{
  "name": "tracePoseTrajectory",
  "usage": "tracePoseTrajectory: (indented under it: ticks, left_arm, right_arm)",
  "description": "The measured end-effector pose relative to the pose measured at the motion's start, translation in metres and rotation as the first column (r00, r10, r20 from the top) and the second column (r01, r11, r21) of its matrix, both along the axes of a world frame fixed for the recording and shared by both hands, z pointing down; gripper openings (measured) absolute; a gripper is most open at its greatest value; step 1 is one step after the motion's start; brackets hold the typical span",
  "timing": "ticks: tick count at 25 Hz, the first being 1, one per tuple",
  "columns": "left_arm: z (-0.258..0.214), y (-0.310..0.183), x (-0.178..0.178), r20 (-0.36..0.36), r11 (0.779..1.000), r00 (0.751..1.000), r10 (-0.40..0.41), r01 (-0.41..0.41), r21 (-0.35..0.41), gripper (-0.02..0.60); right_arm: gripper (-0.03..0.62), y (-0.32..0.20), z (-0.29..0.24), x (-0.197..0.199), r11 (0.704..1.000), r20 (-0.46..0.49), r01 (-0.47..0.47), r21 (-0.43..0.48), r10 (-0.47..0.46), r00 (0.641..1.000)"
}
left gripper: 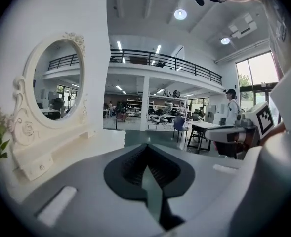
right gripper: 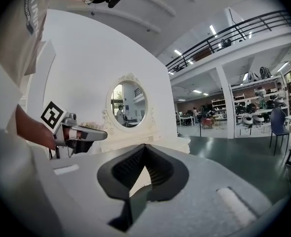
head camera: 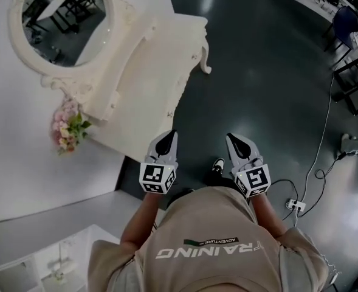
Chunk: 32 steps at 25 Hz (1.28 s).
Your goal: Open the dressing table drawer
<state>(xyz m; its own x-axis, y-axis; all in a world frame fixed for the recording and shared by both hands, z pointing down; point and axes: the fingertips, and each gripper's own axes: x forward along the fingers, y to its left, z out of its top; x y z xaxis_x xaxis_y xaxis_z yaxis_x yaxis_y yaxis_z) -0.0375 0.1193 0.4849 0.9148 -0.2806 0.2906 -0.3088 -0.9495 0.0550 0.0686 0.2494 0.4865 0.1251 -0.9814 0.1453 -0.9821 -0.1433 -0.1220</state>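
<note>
Nearest the head camera: beige shirt of the person, with both grippers held out just beyond it above dark floor.

Left gripper: fingers clenched tip to tip, nothing between them. Seen just beside the near edge of the dressing table in the head view, with no contact evident.

Right gripper: fingers likewise pressed together and empty. Held over bare floor, apart from the table.

Dressing table: white and ornate, to the left and ahead, set against a white wall. Oval mirror at the back of its surface, pink flowers at the near end, curved leg at the far corner.

Drawer: front not identifiable in any view. No handle located, and no drawer seen pulled out.

Task status, as a judgement: not begun. No grip on any handle and no part of the furniture moved.

Remaining steps, as judged:
1. Approach the drawer side of the table.
2. Locate the handle.
3. Release the fingers of one gripper.
4. Close on the handle.
5. Pull straight outward.
</note>
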Motion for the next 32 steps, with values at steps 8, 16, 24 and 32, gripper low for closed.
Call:
tracePoseTrajectory:
  ticks: [8, 16, 24, 32]
  left_arm:
    - [0.000, -0.025, 0.044, -0.071, 0.973, 0.988, -0.137, 0.121, -0.198, 0.014]
    - [0.013, -0.040, 0.058, -0.002, 0.982, 0.990, -0.139, 0.137, -0.131, 0.014]
    - [0.027, -0.077, 0.088, -0.007, 0.975, 0.988, -0.157, 0.154, -0.160, 0.014]
    - [0.024, -0.137, 0.113, -0.069, 0.963, 0.978, -0.198, 0.180, -0.201, 0.014]
  right_arm:
    - [0.002, -0.014, 0.009, 0.056, 0.997, 0.001, 0.076, -0.022, -0.076, 0.997]
    - [0.002, -0.017, 0.045, 0.071, 0.996, 0.154, 0.060, -0.060, -0.050, 0.987]
    - [0.002, -0.047, 0.033, 0.098, 0.993, 0.112, 0.069, -0.092, -0.059, 0.992]
    - [0.002, -0.118, 0.021, 0.117, 0.979, 0.063, 0.146, -0.142, -0.138, 0.988]
